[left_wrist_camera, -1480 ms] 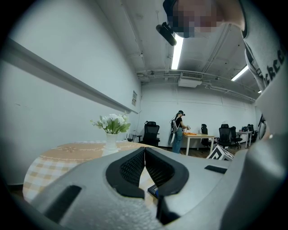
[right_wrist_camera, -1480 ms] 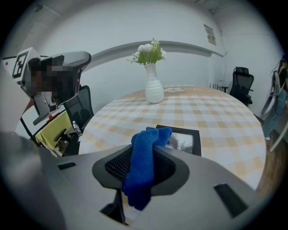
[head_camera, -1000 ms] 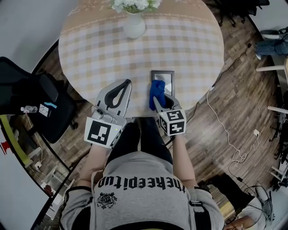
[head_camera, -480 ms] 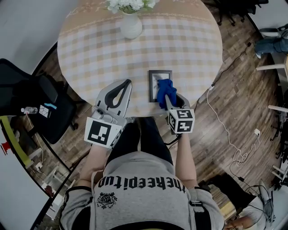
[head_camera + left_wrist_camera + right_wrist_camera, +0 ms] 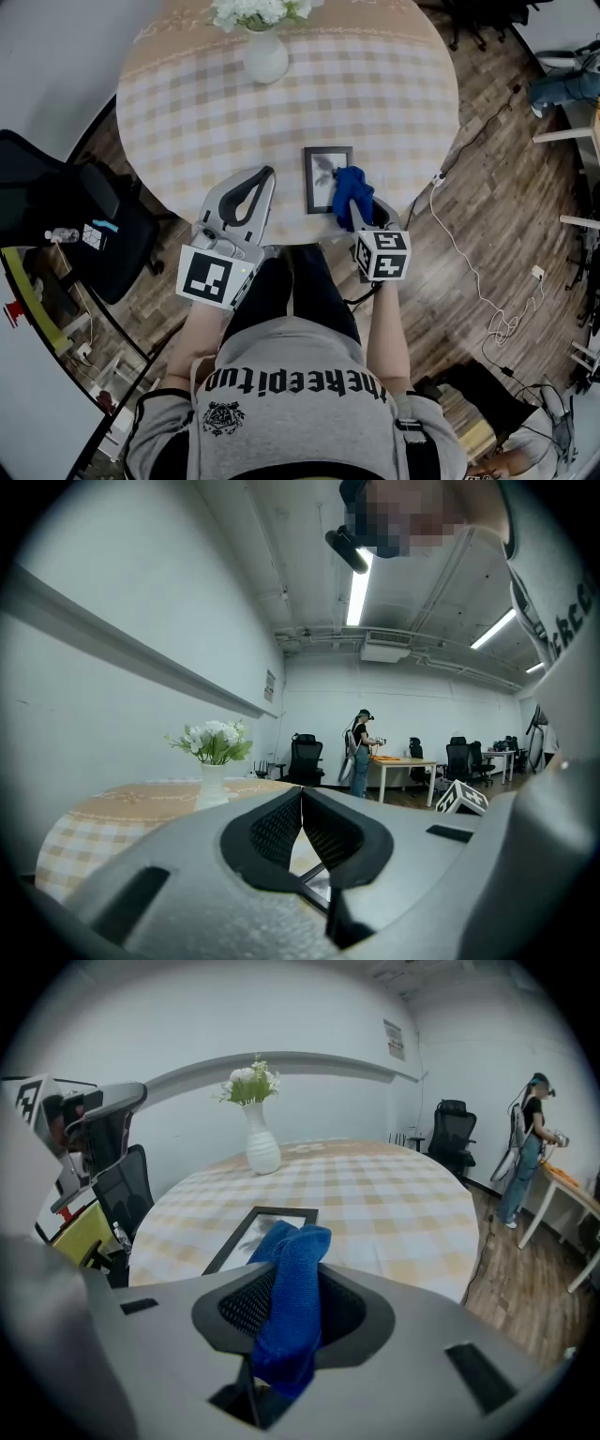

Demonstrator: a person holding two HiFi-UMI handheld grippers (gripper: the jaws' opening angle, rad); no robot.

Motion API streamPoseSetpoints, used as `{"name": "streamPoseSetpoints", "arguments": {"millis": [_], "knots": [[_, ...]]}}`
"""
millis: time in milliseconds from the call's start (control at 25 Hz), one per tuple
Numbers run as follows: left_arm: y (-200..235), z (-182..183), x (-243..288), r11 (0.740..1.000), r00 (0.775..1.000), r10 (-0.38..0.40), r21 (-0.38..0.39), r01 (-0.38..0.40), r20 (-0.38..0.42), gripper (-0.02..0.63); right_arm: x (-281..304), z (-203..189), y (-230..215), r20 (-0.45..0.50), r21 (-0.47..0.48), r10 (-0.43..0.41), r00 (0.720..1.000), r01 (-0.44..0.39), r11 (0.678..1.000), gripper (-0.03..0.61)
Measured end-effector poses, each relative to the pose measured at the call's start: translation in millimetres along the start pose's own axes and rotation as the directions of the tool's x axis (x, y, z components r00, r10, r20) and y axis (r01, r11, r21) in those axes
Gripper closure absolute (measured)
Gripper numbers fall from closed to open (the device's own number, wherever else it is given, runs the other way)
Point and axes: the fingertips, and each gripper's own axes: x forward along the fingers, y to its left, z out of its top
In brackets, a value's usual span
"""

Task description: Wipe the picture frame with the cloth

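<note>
The dark rectangular picture frame [image 5: 327, 178] lies flat, glass up, on the round checked tabletop [image 5: 394, 94], close to the edge nearest the person. Bunched against the frame's right-hand edge is the blue terry cloth [image 5: 352, 191]. In the right gripper view the cloth [image 5: 294, 1288] stands up in front of the frame [image 5: 246, 1237], with its loose top reaching over the near right part of the glass. Whether it presses on the surface cannot be told.

The right claw [image 5: 357, 214] pinches this cloth between its jaws, which are closed on a thick fold [image 5: 295, 1274]. The left claw [image 5: 265, 172] rests to the left of the frame and a little nearer the person, apart from it. Its jaws are pressed together with nothing between them [image 5: 302, 795].

Far beyond the frame, at the opposite side of the tabletop, stands a white vase of white flowers [image 5: 265, 54].

The wiping step looks to be under way, with the cloth at the frame's right side. The next move probably calls for drawing the cloth leftwards across the glass under light downward pressure. Nothing holds the frame, so it may slide, and the idle left claw could steady its left edge.
</note>
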Motion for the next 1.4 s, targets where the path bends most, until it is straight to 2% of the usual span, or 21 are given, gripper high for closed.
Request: {"name": "streamPoseSetpoints", "arguments": {"millis": [160, 280, 440, 760, 960, 1400], "knots": [[-4.2, 0.9, 0.1, 1.000, 1.000, -0.004, -0.009, 0.004, -0.010, 0.597, 1.0, 1.2, 1.9, 0.021, 0.027, 0.010, 1.000, -0.011, 1.000, 0.460], [-4.5, 3.2, -2.3, 1.000, 1.000, -0.009, 0.003, 0.009, -0.003, 0.597, -5.4, 10.7, 6.2, 0.077, 0.026, 0.011, 0.997, -0.013, 1.000, 0.460], [-4.5, 8.3, -6.6, 0.999, 1.000, -0.018, 0.037, 0.018, 0.016, 0.597, -17.7, 28.0, 9.7, 0.163, 0.032, 0.005, 0.987, -0.010, 0.999, 0.460], [-19.3, 26.5, -15.9, 0.997, 0.997, -0.052, 0.056, 0.049, 0.051, 0.597, -53.0, 55.6, 17.9, 0.273, 0.035, -0.008, 0.962, -0.002, 0.999, 0.460], [-27.7, 39.1, -20.1, 0.994, 0.994, -0.079, 0.085, 0.072, 0.080, 0.597, -80.6, 79.3, 26.6, 0.357, 0.028, -0.017, 0.934, 0.007, 1.000, 0.460], [-43.1, 61.7, -29.1, 0.984, 0.981, -0.139, 0.131, 0.121, 0.135, 0.597, -140.5, 123.2, 41.0, 0.523, 0.018, -0.040, 0.851, 0.036, 0.999, 0.460]]}}
